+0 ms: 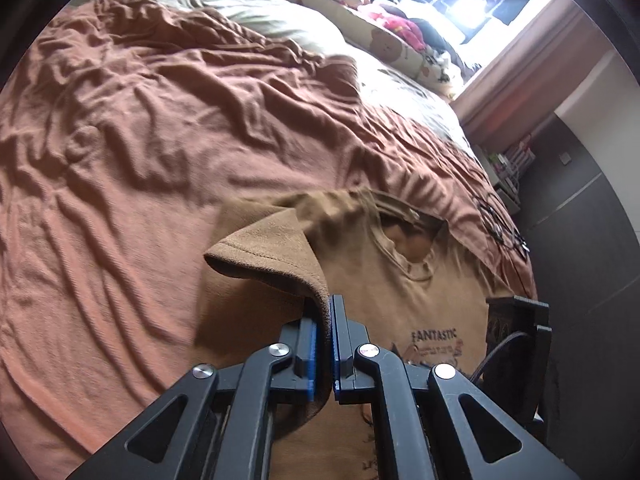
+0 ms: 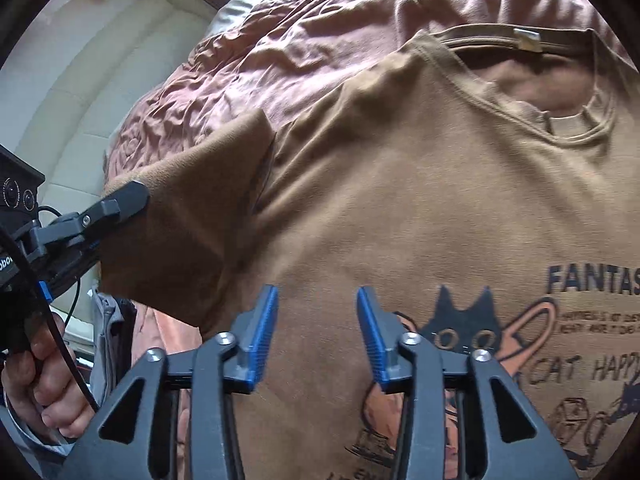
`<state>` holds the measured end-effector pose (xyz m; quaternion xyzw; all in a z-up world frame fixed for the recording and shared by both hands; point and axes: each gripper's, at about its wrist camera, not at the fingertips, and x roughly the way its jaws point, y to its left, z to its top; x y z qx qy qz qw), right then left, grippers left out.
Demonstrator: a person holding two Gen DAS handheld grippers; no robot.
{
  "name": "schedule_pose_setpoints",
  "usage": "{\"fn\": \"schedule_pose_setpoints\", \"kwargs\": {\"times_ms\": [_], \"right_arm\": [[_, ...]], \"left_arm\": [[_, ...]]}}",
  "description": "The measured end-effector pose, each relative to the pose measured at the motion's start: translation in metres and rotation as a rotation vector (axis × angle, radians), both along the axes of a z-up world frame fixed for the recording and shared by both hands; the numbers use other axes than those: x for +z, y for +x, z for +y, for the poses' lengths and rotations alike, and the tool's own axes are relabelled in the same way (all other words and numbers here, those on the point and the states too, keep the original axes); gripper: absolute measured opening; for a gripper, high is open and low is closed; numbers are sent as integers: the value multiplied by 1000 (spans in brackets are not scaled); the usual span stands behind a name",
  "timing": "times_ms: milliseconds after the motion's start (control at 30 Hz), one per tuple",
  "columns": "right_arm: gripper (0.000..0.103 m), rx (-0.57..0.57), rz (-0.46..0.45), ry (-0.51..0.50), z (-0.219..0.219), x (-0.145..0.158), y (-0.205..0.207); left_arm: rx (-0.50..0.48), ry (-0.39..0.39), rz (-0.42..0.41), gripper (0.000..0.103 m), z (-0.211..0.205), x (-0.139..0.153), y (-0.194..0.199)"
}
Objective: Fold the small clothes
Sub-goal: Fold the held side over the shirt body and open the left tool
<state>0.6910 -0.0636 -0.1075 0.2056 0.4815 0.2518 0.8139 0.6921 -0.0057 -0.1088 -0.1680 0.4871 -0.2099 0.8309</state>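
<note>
My right gripper hangs open over the brown T-shirt. My left gripper seems clamped on its sleeve.

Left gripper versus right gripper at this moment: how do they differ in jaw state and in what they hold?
The left gripper has its jaws shut on the sleeve of the brown T-shirt; the right gripper has its jaws apart with nothing between them. The left gripper lifts the sleeve off the bedspread; the right gripper only hovers over the shirt's printed front. Both have blue pads on black fingers and point down at the same shirt.
</note>
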Motion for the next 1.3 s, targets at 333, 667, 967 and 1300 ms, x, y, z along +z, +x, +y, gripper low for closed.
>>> {"fn": "schedule_pose_setpoints", "kwargs": {"times_ms": [333, 667, 967, 1300], "right_arm": [[63, -23, -11, -16, -19, 5, -3], [69, 116, -128, -264, 41, 13, 6], [70, 157, -180, -492, 97, -3, 10], [70, 45, -176, -497, 92, -7, 37]], "left_arm": [[54, -10, -28, 61, 23, 6, -16], [236, 43, 44, 51, 80, -42, -54], [293, -7, 100, 31, 114, -78, -71], [290, 2, 96, 30, 122, -86, -68]]}}
